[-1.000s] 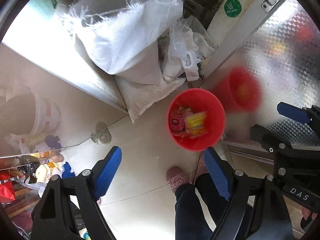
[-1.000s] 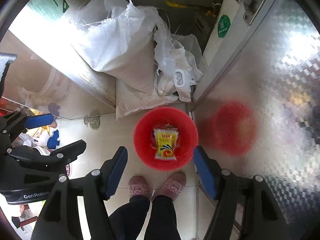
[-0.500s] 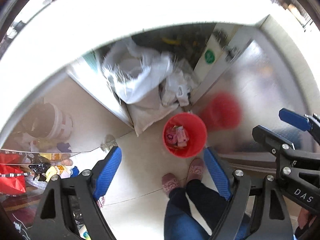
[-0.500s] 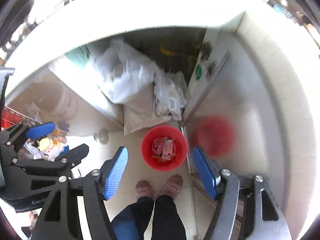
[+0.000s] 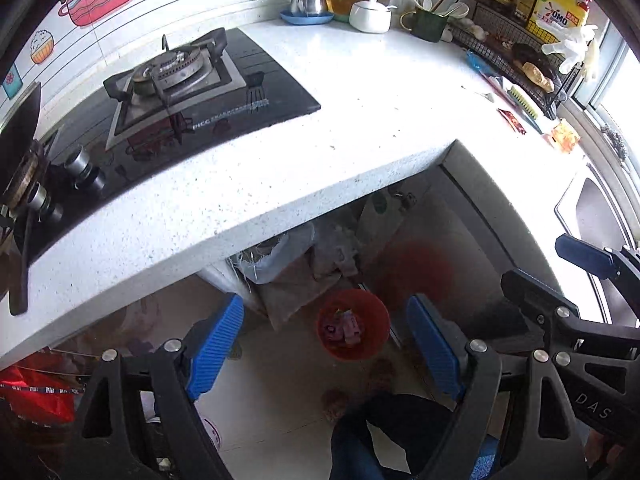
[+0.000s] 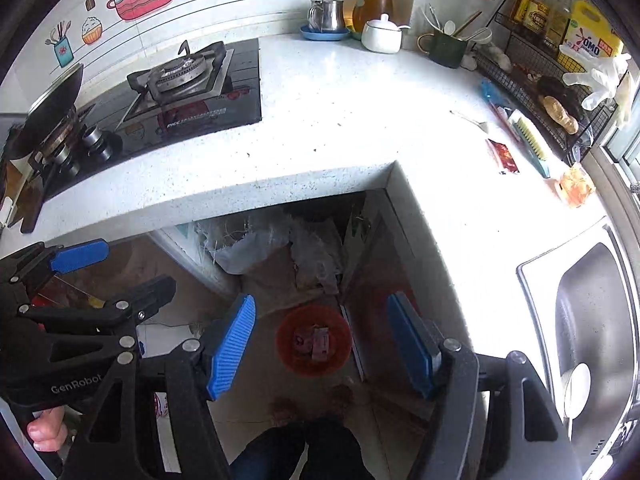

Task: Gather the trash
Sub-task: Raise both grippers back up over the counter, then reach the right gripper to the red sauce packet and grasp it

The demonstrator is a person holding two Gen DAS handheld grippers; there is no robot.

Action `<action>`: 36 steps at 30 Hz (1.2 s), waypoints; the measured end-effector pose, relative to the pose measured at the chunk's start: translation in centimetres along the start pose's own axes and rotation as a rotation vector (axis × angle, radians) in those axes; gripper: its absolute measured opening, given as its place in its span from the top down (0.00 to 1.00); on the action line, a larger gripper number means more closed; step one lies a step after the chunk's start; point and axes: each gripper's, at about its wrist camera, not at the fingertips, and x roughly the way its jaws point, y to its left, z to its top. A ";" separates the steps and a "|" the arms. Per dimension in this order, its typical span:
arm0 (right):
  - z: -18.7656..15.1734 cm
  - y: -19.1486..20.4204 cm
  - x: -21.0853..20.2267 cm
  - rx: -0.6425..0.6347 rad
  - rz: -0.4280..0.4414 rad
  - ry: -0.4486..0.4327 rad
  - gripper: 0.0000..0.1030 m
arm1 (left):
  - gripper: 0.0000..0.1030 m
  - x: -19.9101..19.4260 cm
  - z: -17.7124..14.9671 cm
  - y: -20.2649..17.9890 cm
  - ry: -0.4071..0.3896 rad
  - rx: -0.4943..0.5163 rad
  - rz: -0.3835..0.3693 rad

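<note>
Both grippers were held high over the white desk (image 5: 360, 128), pointed steeply down. The left gripper (image 5: 326, 354) was seen with its jaws wide and nothing between the blue pads. The right gripper (image 6: 322, 346) was seen with its jaws parted a little less, also with nothing held. Far below, on the floor between the jaws in both views, the red bin (image 5: 353, 330) was spotted, just in front of the person's slippers (image 5: 356, 388). Inside it some pink wrappers (image 6: 314, 344) could be made out, though the dim view left their count unclear. Behind the bin, white sacks (image 6: 256, 246) were seen stuffed into the open space under the desk. On the desk, more trash was seen lying near the wire rack (image 6: 536, 92): a red sachet (image 6: 503, 156) and an orange packet (image 6: 576, 184), the two kept apart by a brush (image 6: 530, 140). The stove (image 5: 180, 92) was seen at the left, the sink (image 6: 592, 328) at the right.
</note>
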 end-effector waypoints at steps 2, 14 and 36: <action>0.5 -0.5 -0.8 0.007 -0.016 -0.024 0.36 | 0.20 -0.3 0.8 -0.3 -0.009 0.009 -0.017; 3.8 -4.9 -1.7 0.103 -0.065 -0.078 0.36 | 0.20 -0.1 7.4 -4.2 -0.043 0.116 -0.062; 12.5 -19.8 4.5 0.311 -0.118 -0.004 0.36 | 0.20 10.7 23.0 -17.5 0.013 0.314 -0.114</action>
